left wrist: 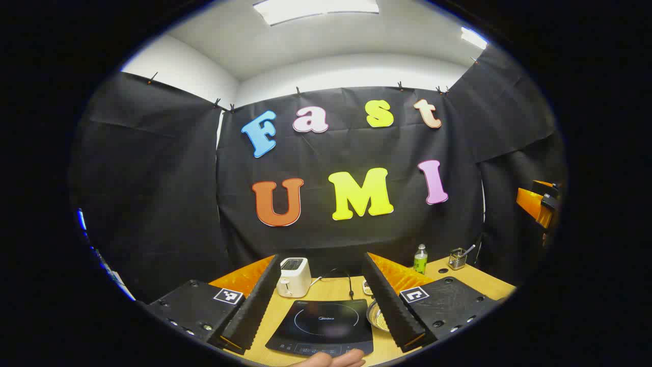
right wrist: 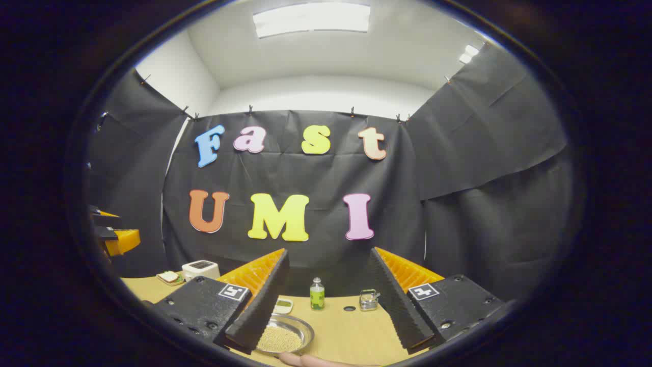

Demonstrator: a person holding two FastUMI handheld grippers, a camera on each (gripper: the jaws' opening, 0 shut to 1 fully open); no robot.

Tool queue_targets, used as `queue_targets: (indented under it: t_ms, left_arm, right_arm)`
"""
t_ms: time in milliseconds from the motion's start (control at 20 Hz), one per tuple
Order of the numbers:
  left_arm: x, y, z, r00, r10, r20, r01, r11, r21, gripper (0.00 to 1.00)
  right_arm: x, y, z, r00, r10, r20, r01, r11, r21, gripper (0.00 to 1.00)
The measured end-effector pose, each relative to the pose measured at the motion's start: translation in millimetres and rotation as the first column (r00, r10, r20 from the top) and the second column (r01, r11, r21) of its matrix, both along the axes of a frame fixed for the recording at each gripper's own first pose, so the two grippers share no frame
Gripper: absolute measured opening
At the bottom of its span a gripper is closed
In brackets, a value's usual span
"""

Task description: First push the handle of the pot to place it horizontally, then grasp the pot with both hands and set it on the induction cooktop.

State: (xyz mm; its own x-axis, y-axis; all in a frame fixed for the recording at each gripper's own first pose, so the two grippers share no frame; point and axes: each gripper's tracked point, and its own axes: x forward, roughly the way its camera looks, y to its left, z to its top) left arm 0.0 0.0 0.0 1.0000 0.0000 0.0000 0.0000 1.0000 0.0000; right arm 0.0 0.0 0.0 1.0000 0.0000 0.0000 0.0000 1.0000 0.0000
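Now | left gripper (left wrist: 326, 311) fingers apart over induction cooktop (left wrist: 323, 326) | right gripper (right wrist: 326, 311) fingers apart, bare table (right wrist: 351, 331) between

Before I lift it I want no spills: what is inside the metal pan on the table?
The metal pan holds small pale yellowish grains. The left finger of the right gripper covers its near-left rim.

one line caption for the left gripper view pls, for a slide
Left gripper open above the induction cooktop, toaster behind it on the table.
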Motion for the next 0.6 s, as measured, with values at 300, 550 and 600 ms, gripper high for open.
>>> queue_targets:
  t_ms: [300, 550, 600]
  left_arm:
    - [-2.8, -2.4, -2.6, 1.000, -0.022, -0.010, 0.022, 1.000, -0.012, 0.96]
    - [-3.6, -14.2, -2.1, 0.999, -0.051, -0.009, 0.050, 0.998, -0.028, 0.96]
    - [-3.8, -15.6, -3.1, 0.999, -0.053, -0.013, 0.053, 0.998, -0.028, 0.96]
  right_arm:
    - [-10.4, -4.3, 17.1, 0.999, -0.003, 0.049, 0.004, 1.000, -0.015, 0.99]
    - [-9.6, -8.1, 15.6, 0.999, -0.015, 0.048, 0.016, 1.000, -0.022, 0.96]
    - [-8.4, -8.1, 14.2, 0.999, -0.014, 0.043, 0.015, 1.000, -0.023, 0.96]
